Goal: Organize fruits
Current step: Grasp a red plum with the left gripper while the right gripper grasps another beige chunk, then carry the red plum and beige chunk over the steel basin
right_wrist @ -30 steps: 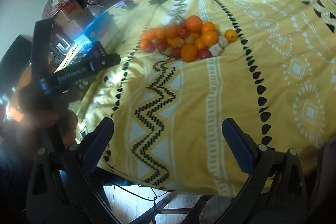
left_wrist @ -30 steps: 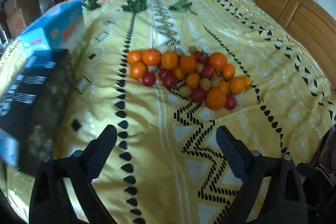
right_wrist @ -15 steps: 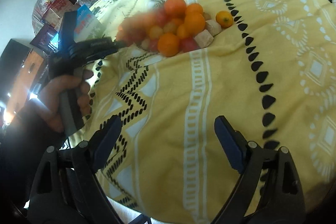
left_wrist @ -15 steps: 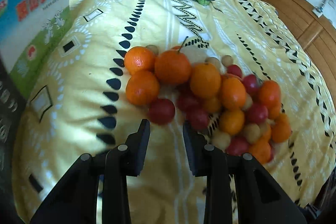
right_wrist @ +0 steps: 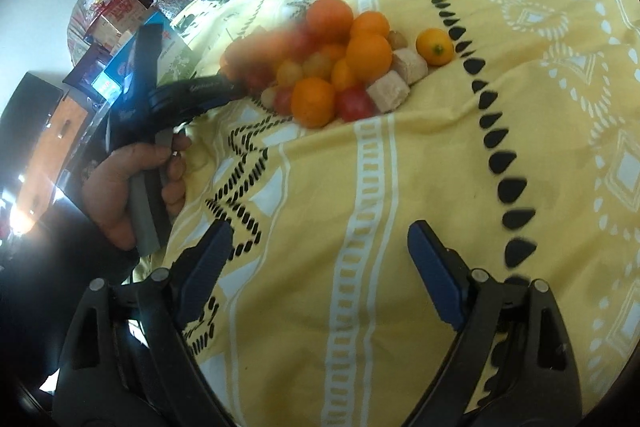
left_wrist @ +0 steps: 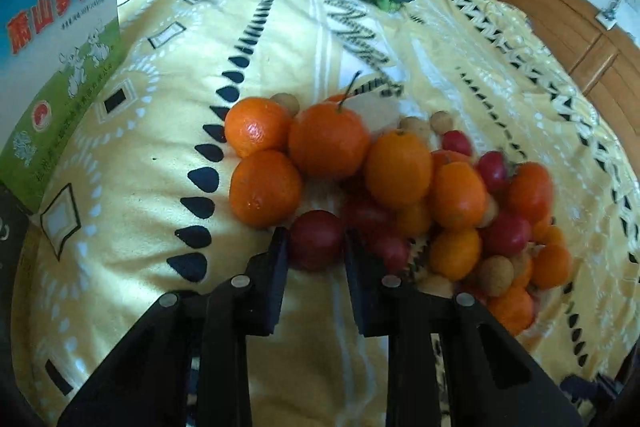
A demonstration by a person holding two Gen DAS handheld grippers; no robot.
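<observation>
While tilted down | left gripper (left_wrist: 316, 247) clamps red fruit (left_wrist: 316, 241)

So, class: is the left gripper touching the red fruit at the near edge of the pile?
Touching. The left wrist view shows the left gripper shut on the red fruit, both fingers pressed against its sides.

The yellow bedspread (left_wrist: 132, 163) is soft matt cloth with a printed black and white pattern. The oranges (left_wrist: 328, 141) have dimpled, slightly glossy peel; the red fruit (left_wrist: 316, 245) is smooth and shiny. The box (left_wrist: 60, 39) is glossy printed card. The cabinets (left_wrist: 576, 39) are varnished wood. Gripper fingers (left_wrist: 272, 291) are matt black plastic.
</observation>
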